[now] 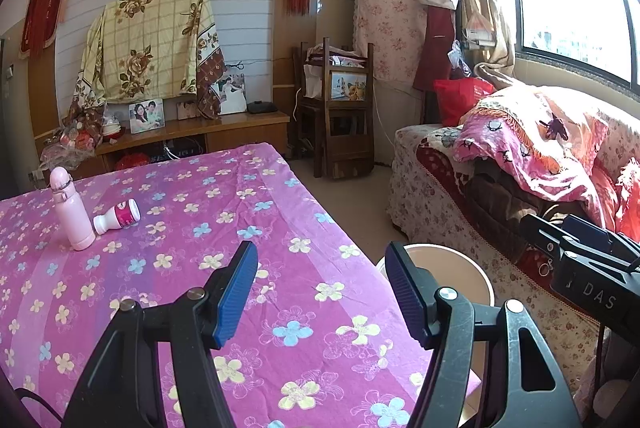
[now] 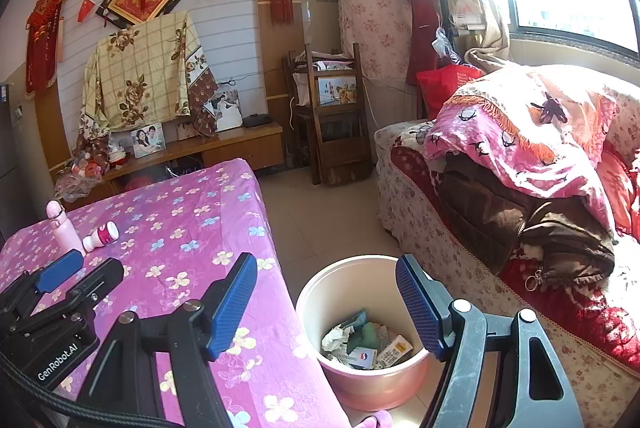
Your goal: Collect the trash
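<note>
A small white bottle with a pink label [image 1: 118, 218] lies on its side on the pink flowered tablecloth [image 1: 240, 195], touching an upright pale pink flask [image 1: 72, 209]. Both show far left in the right wrist view: the bottle [image 2: 101, 235] and the flask [image 2: 63, 228]. A pink bin [image 2: 360, 380] stands on the floor by the table's right edge, holding crumpled paper and wrappers [image 2: 366, 344]. Its rim shows in the left wrist view [image 1: 476, 268]. My left gripper [image 1: 322, 292] is open and empty over the table's near right part. My right gripper [image 2: 326, 302] is open and empty above the bin.
A sofa [image 2: 500, 228] piled with blankets runs along the right, close to the bin. A wooden cabinet [image 1: 200, 131] with photo frames stands behind the table, stacked wooden chairs [image 1: 340, 107] beyond. Tiled floor [image 2: 320, 220] lies between table and sofa.
</note>
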